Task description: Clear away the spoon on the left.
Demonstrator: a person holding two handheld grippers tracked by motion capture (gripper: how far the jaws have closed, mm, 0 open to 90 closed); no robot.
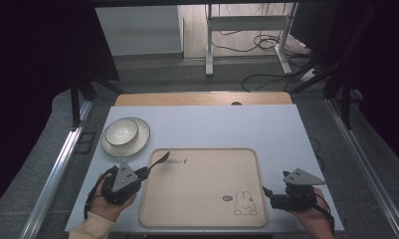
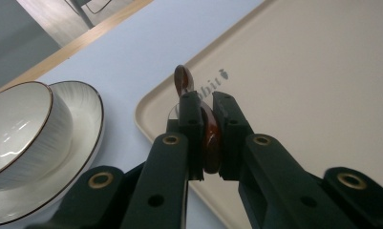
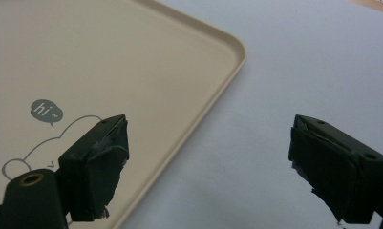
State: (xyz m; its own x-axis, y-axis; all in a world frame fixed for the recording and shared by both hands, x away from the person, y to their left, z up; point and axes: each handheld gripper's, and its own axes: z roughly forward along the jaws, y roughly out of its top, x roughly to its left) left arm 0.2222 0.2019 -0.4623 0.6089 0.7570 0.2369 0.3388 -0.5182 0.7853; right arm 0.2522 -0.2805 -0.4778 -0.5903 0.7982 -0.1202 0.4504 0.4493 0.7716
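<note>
A dark brown spoon [image 1: 159,159] is clamped in my left gripper [image 1: 143,172], which is shut on its handle at the tray's left edge. In the left gripper view the glossy spoon [image 2: 209,131] stands between the two black pads, its bowl end [image 2: 181,78] pointing up over the tray's corner. The beige tray [image 1: 202,174] with a rabbit drawing lies in the middle of the table. My right gripper [image 1: 267,194] rests at the tray's right edge, jaws wide apart with nothing between them; its view looks over the tray's rim [image 3: 213,95].
A white bowl [image 1: 121,131] sits on a white plate [image 1: 140,142] at the table's left, beyond my left hand. The pale tabletop [image 1: 212,124] stretches behind the tray. A desk frame and cables stand on the floor farther back.
</note>
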